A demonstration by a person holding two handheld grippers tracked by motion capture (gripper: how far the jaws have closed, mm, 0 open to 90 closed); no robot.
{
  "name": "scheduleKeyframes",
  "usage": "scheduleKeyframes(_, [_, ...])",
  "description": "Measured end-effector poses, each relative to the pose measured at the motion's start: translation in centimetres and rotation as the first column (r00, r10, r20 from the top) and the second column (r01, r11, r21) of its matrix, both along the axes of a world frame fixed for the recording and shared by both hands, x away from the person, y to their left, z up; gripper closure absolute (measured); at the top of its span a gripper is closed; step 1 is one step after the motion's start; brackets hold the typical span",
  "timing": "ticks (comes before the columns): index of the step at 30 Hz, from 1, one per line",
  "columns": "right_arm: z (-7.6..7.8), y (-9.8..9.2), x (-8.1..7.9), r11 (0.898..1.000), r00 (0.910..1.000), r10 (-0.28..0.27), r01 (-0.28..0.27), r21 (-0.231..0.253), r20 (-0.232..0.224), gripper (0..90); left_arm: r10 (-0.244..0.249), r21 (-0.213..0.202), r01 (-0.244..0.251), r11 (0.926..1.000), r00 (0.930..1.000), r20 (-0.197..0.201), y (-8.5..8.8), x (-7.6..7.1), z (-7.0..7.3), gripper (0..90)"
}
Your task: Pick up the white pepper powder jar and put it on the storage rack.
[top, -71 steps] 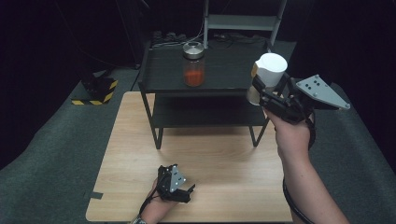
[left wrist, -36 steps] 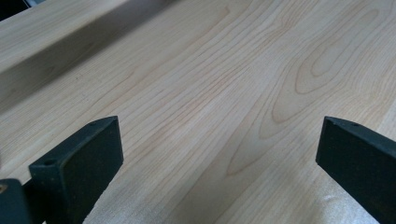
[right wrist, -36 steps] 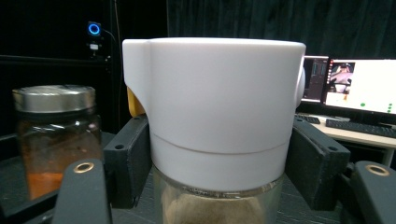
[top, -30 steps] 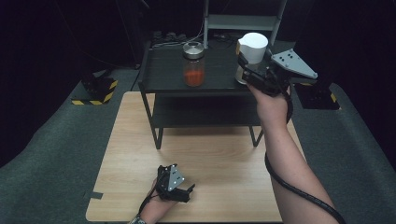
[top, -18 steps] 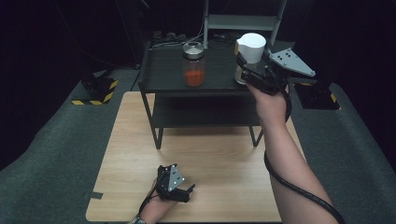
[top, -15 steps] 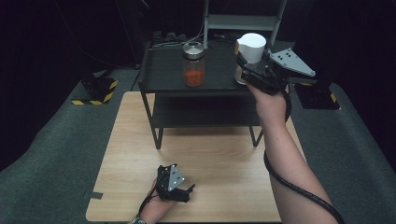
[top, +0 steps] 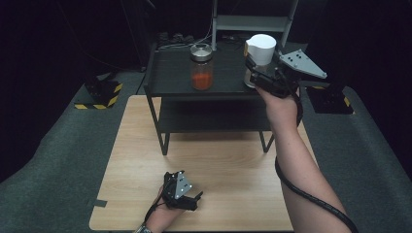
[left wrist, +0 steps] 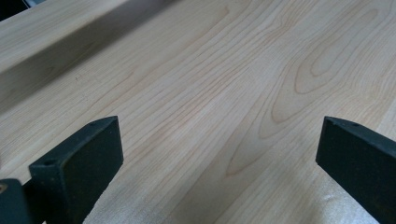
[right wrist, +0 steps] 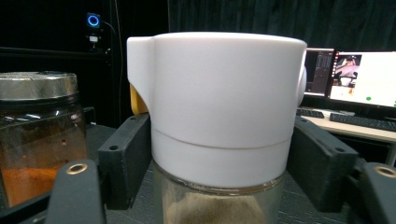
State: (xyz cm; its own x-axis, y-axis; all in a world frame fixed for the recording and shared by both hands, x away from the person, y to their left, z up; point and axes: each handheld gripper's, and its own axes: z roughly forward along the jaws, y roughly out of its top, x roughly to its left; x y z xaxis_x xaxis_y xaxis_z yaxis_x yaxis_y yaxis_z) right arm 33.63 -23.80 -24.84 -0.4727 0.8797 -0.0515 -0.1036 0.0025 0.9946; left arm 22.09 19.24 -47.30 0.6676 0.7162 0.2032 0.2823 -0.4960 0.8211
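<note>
A clear jar with a large white cap (top: 261, 48) (right wrist: 219, 116) stands at the right end of the black shelf's top (top: 223, 73). My right gripper (top: 257, 68) (right wrist: 219, 163) is shut on the white-capped jar just under the cap, and pale powder shows in the glass. A second jar (top: 201, 67) (right wrist: 39, 135) with a metal lid and orange powder stands to its left on the same shelf. My left gripper (top: 192, 199) (left wrist: 219, 158) rests open on the wooden table (top: 223, 165) near its front edge, with nothing between its jaws.
The black two-tier shelf has a lower tier (top: 214, 116) and legs standing on the table. A grey metal rack (top: 252, 22) rises behind it. A yellow-and-black striped base (top: 99, 94) sits on the floor at left. Lit monitors (right wrist: 355, 77) show far off.
The right gripper carried the white-capped jar from off the shelf's right side leftward over the shelf top, then lowered it slightly. The left gripper has not moved.
</note>
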Motion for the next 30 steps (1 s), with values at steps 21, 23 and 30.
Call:
scheduleKeyframes(21, [0.5, 0.3, -1.9, 0.999, 0.9999, 0.006, -0.006, -0.049, -0.01, 0.0, 0.001, 0.009, -0.001, 1.0, 1.0, 0.006, -0.2, -0.1, 0.0, 1.0])
scheduleKeyframes(23, [0.5, 0.3, -2.1, 0.999, 0.9998, 0.011, -0.011, -0.049, -0.017, 0.0, 0.001, 0.009, -0.001, 1.0, 1.0, 0.006, -0.2, -0.1, 0.0, 1.0])
scheduleKeyframes(30, [0.3, 0.0, -3.5, 0.998, 0.9997, 0.021, -0.022, -0.062, -0.015, 0.0, 0.003, 0.012, -0.003, 0.9999, 1.0, 0.004, -0.2, -0.1, 0.0, 1.0])
